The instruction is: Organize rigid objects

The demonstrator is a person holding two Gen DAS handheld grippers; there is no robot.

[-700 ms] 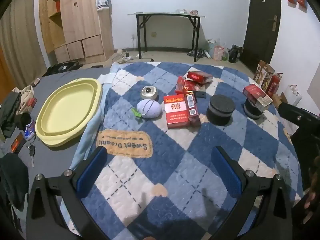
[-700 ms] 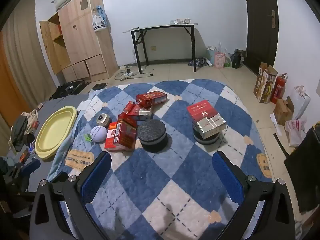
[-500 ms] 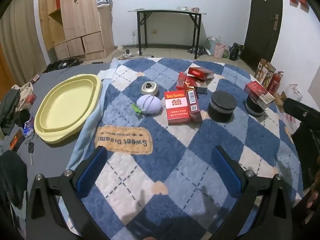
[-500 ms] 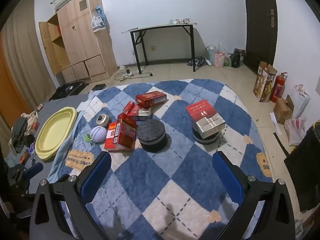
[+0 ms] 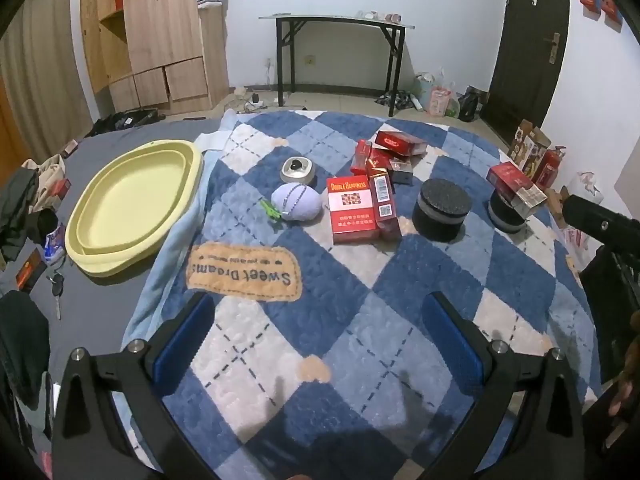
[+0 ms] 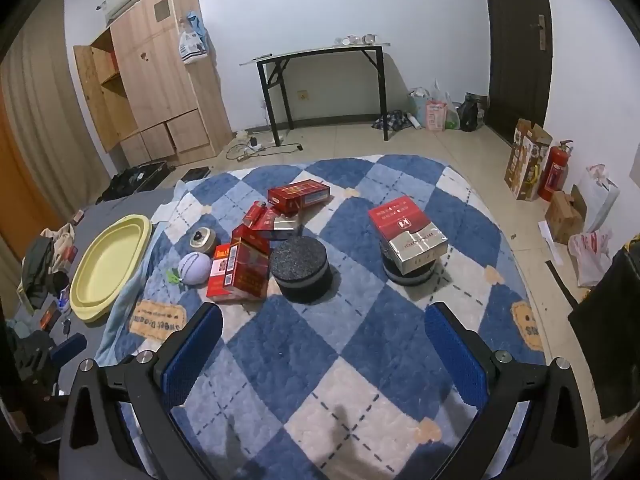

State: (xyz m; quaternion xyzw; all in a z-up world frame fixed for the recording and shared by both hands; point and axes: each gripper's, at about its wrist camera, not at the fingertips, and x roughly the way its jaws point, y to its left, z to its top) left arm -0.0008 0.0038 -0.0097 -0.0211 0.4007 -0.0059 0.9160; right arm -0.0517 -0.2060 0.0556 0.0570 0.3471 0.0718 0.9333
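Several red boxes lie on a blue and white checked blanket (image 5: 340,312). A large red box (image 5: 353,209) (image 6: 240,270) sits beside a black round tin (image 5: 440,209) (image 6: 301,268). Another red and silver box (image 6: 408,232) (image 5: 516,189) rests on a second black tin. More red boxes (image 5: 394,148) (image 6: 298,196) are piled behind. A lilac ball (image 5: 296,206) (image 6: 195,267) and a small round metal case (image 5: 297,169) (image 6: 202,239) lie left of them. A yellow oval basin (image 5: 132,200) (image 6: 108,264) sits far left. My left gripper (image 5: 318,340) and right gripper (image 6: 324,350) are both open and empty, well short of the objects.
Keys, small packs and dark clothes (image 5: 24,208) lie on the grey sheet left of the basin. A wooden wardrobe (image 6: 156,76), a black-legged table (image 6: 324,80), a dark door (image 6: 516,40), cartons and a fire extinguisher (image 6: 554,168) ring the room. A black device (image 5: 600,224) juts in at right.
The left wrist view has shifted slightly, so the objects sit a little lower and nearer. The right view is almost the same. Both grippers stay open.
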